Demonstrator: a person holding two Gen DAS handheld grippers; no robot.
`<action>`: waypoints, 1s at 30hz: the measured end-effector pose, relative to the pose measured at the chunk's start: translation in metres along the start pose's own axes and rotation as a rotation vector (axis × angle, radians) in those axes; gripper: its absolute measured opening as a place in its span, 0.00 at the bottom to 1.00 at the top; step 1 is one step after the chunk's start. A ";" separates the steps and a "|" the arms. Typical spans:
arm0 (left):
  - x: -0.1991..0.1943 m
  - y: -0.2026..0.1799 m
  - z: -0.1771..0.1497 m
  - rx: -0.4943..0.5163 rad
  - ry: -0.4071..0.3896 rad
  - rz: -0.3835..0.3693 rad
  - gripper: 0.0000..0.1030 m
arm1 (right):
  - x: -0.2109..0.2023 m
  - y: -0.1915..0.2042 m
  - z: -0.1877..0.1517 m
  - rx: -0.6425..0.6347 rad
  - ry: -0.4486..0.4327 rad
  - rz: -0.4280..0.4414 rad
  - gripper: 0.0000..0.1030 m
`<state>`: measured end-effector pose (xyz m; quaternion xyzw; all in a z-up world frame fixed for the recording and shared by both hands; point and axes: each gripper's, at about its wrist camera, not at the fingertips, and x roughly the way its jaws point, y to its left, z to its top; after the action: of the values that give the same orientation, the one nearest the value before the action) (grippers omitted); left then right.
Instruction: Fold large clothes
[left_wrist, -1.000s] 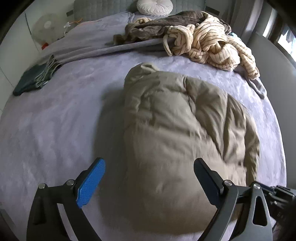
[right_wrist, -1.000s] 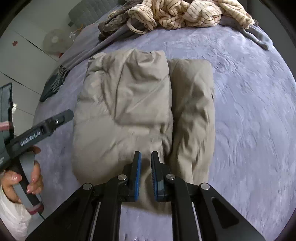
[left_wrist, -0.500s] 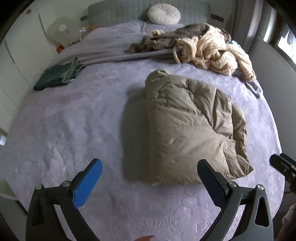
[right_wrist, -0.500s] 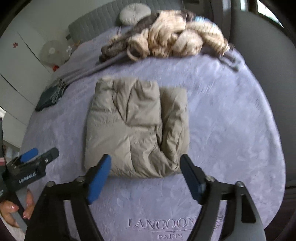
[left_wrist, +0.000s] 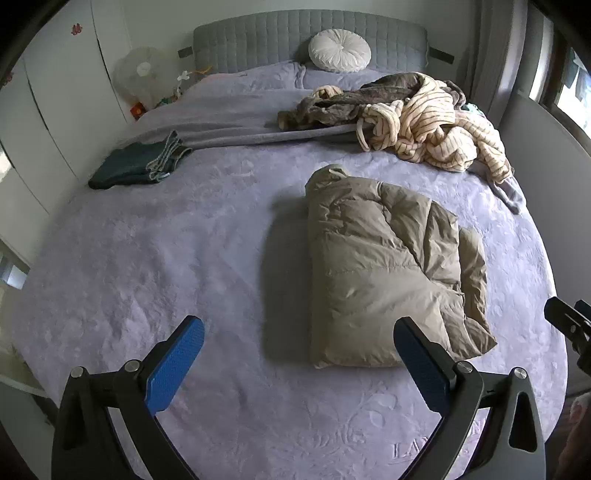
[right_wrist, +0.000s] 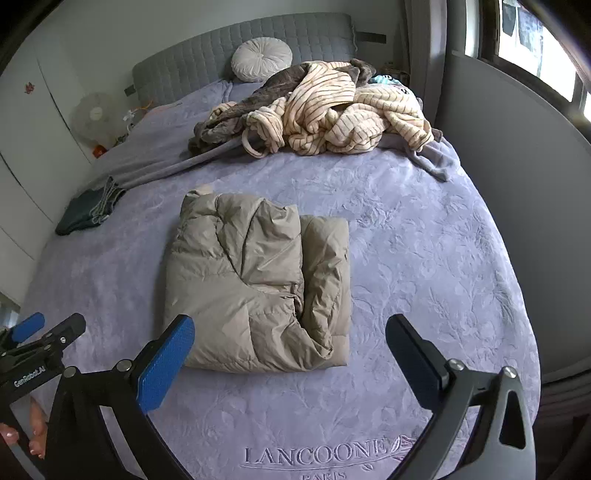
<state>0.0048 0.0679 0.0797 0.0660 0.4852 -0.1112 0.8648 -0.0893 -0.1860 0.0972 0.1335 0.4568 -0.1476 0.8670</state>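
Note:
A beige puffer jacket (left_wrist: 384, 266) lies folded into a rectangle on the purple bed cover (left_wrist: 166, 258); it also shows in the right wrist view (right_wrist: 258, 284). My left gripper (left_wrist: 299, 358) is open and empty, held above the bed near its foot, apart from the jacket. My right gripper (right_wrist: 290, 354) is open and empty, just short of the jacket's near edge. The left gripper also shows at the left edge of the right wrist view (right_wrist: 44, 332).
A heap of striped cream and brown clothes (left_wrist: 417, 118) lies at the back right (right_wrist: 325, 110). A folded dark green garment (left_wrist: 136, 164) lies at the far left. A round white cushion (left_wrist: 340, 50) rests against the grey headboard. A fan (left_wrist: 138, 74) stands left of the bed.
Both grippers have pulled back from the jacket toward the foot of the bed. The right gripper, shut a second ago, has opened. The jacket lies still.

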 end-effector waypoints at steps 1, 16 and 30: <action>-0.001 0.000 -0.001 0.001 0.000 0.000 1.00 | -0.001 0.000 0.000 0.002 0.001 0.003 1.00; -0.006 0.001 -0.004 -0.002 -0.001 0.004 1.00 | -0.008 0.004 0.000 -0.008 -0.002 -0.006 1.00; -0.014 0.003 -0.009 -0.005 -0.008 0.009 1.00 | -0.009 0.006 -0.002 -0.004 -0.002 -0.008 1.00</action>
<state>-0.0087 0.0742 0.0875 0.0655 0.4818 -0.1061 0.8674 -0.0934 -0.1780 0.1043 0.1298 0.4565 -0.1502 0.8673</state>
